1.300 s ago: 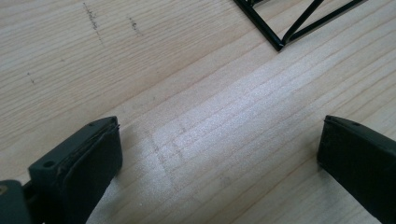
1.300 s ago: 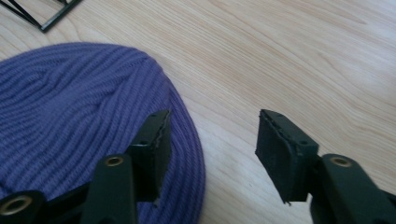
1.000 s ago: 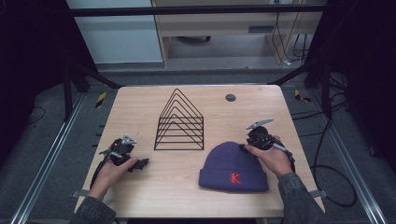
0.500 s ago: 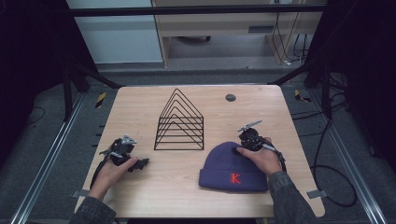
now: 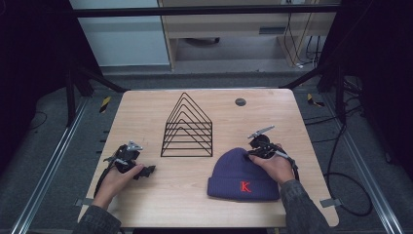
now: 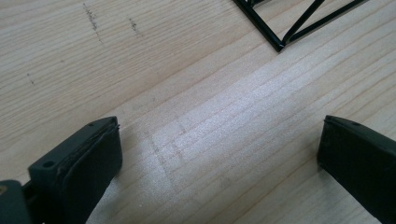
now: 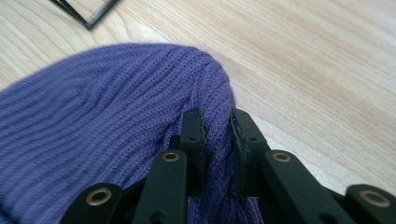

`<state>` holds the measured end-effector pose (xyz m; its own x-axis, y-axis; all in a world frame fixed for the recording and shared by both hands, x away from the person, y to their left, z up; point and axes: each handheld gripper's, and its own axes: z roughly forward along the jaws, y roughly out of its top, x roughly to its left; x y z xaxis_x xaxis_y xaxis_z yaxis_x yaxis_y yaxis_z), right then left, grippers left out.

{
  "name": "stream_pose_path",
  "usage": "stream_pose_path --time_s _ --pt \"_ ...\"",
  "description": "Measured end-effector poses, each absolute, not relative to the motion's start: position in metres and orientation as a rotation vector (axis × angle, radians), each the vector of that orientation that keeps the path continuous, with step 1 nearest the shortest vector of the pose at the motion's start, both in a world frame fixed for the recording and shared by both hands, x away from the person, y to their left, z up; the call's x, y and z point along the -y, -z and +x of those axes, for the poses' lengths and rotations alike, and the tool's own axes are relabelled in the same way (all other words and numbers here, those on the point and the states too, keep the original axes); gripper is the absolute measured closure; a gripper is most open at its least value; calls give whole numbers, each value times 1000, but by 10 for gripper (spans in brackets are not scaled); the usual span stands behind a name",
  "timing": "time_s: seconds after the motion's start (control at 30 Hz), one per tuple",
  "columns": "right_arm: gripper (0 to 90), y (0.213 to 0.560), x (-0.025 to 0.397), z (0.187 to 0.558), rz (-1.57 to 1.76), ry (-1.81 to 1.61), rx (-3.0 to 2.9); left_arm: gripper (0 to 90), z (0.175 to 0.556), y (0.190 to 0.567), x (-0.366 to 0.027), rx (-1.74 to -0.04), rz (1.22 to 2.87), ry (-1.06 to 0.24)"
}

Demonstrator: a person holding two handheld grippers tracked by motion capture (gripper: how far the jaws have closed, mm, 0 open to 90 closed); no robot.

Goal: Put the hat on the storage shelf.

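So the purple beanie (image 5: 243, 175) with the red K is lying flat at the near right of the wooden surface (image 5: 146, 105). The right tool (image 7: 217, 135) has its jaws pinched on a fold of knit at the hat's far right edge. The left tool (image 6: 219, 154) sits low over bare wood at near left, jaws wide apart, gripping nothing. The black wire rack (image 5: 187, 127) stands mid-surface, just left of the hat.
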<state>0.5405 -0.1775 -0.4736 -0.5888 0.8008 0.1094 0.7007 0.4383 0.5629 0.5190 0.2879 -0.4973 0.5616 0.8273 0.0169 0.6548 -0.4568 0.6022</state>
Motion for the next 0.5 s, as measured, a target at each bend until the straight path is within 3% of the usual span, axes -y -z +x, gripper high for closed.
stream_pose_path --time_s 0.5 --pt "779 409 183 488 1079 -1104 -2382 44 516 479 -292 -1138 2161 -501"
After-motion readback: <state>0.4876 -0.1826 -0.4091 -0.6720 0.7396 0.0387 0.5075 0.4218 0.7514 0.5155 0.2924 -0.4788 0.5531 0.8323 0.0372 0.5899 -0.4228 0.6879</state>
